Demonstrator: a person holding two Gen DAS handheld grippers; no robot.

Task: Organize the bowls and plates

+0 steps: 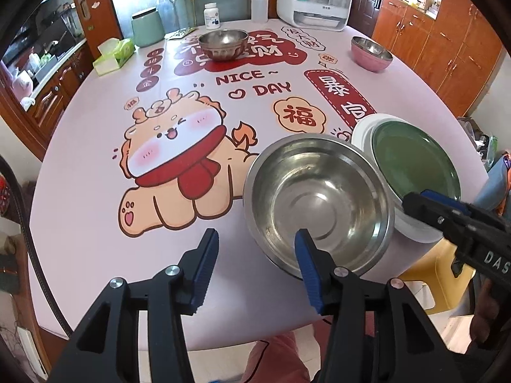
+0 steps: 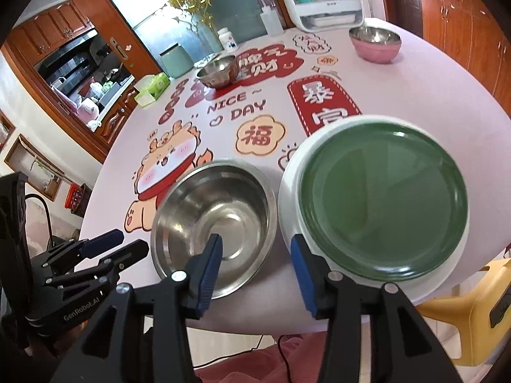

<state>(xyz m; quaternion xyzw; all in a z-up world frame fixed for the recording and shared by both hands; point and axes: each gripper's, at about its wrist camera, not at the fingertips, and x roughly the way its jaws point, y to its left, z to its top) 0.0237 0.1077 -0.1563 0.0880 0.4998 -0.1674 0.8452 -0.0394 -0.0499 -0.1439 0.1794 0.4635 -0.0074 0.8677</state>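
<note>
Left wrist view: the left gripper (image 1: 257, 239) hangs above the near table (image 1: 80, 172) edge, jaws apart, nothing between them. Its right finger (image 1: 305, 255) overlaps the near rim of the steel bowl (image 1: 319, 198) in the picture; contact cannot be told. The bowl stands upright, mouth up, at 1 o'clock from the gripper. Just beside it at 2 o'clock lies the green plate (image 1: 412, 159), flat on a white plate (image 1: 361, 127). The right gripper (image 1: 415, 198) enters at 3 o'clock over the plates; "DAS" reads on its body.

Right wrist view: the right gripper (image 2: 257, 249) has jaws apart and empty, over the gap between steel bowl (image 2: 214, 210) and white plate (image 2: 290, 185). The green plate (image 2: 383, 201) lies at 1 o'clock, the bowl at 11 o'clock. The left gripper (image 2: 127, 242) shows at 9 o'clock, marked "GenRobot.AI".

Further out, at 12 o'clock in the left view, a second steel bowl (image 1: 223, 44) stands upright; a pink bowl (image 1: 372, 54) stands at 1 o'clock near the far edge. The table print reads "NICE DAY" (image 1: 252, 83) and "福" (image 1: 300, 116). Bowls and plates are round, with no long axis.
</note>
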